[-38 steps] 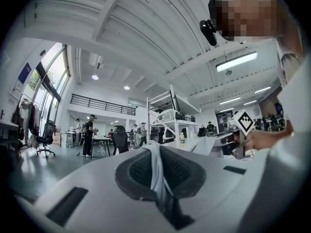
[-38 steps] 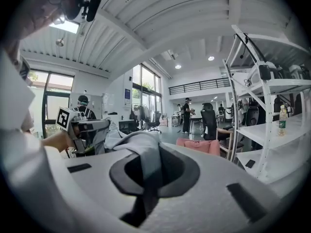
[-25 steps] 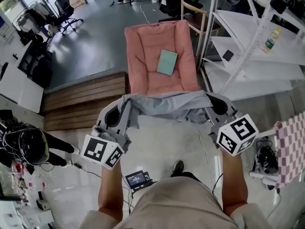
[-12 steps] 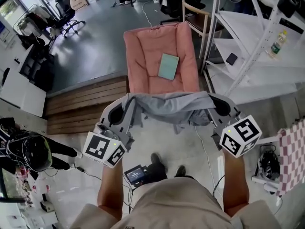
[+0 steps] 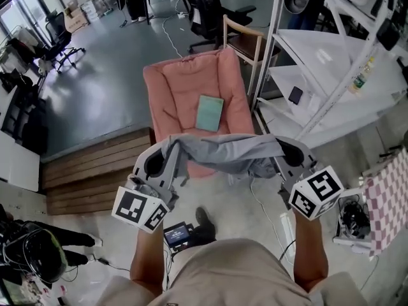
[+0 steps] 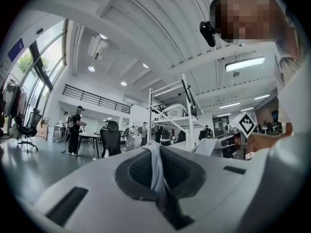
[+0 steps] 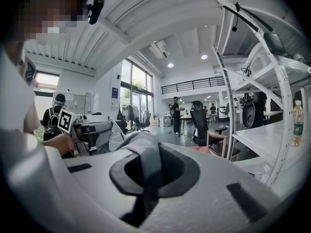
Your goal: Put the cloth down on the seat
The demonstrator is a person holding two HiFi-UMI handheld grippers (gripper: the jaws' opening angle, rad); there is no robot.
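A: Cloth status?
B: The grey cloth (image 5: pixel 223 153) is up in the air, strung between both grippers. Its long axis runs left-right across the person's front. The middle sags a bit, and loose folds hang near the right end.

A: Grip?
B: The left gripper (image 5: pixel 171 153) has its jaws closed tight on a thin bunched edge, and its own view shows the fabric pinched in the slot. The right gripper (image 5: pixel 280 157) is the same, jaws clamped down on a thicker fold at the other end.

A: Where is it relative to the seat?
B: The pink padded seat (image 5: pixel 182 88) is straight ahead. In the head view the cloth overlaps the seat's front edge, but I can't tell if it touches. The seat runs lengthwise away from the person, so the cloth lies crosswise to it.

A: Anything in the seat?
B: One teal book (image 5: pixel 209 112), lying flat about mid-cushion, slightly skewed and apart from the cloth.

A: Surroundings?
B: A white shelf rack (image 5: pixel 331 56) stands right of the seat. It has a bottle (image 5: pixel 361 75) on one shelf and a small dark flat thing (image 5: pixel 294 95) on a lower one. A wooden chair (image 5: pixel 244 40) sits between the rack and the seat's far end. There's a wooden step (image 5: pixel 95 164) left of the seat and a checked cloth (image 5: pixel 387 199) at far right.
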